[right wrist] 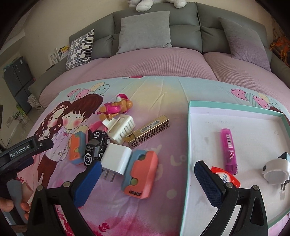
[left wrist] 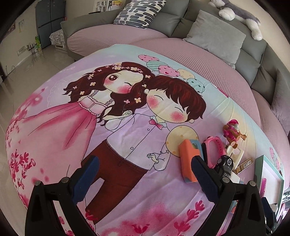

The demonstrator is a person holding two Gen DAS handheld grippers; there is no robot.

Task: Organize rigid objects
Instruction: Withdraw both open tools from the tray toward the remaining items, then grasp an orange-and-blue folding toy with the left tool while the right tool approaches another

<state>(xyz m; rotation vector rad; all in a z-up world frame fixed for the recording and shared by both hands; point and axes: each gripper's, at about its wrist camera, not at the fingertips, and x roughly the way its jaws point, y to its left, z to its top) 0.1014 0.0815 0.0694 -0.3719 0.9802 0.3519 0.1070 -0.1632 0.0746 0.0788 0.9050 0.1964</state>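
A heap of small rigid items lies on the cartoon-print blanket: a white charger (right wrist: 116, 158), an orange-and-blue block (right wrist: 141, 176), a second such block (right wrist: 77, 148), a black toy car (right wrist: 96, 147), a white comb-like piece (right wrist: 121, 128), a gold box (right wrist: 150, 132) and a pink toy figure (right wrist: 116, 107). The teal-rimmed white tray (right wrist: 253, 125) holds a pink highlighter (right wrist: 228, 148), a white plug adaptor (right wrist: 275, 170) and a red-and-white item (right wrist: 224, 177). My right gripper (right wrist: 147, 174) is open above the nearer block. My left gripper (left wrist: 146, 174) is open and empty, left of the heap.
A grey sofa with cushions (right wrist: 145, 30) and a plush toy (left wrist: 241, 16) runs behind the pink-covered seat. The blanket drops off to a tiled floor (left wrist: 21, 72) at the left. A hand (right wrist: 10, 201) holds the left gripper's body (right wrist: 21, 148).
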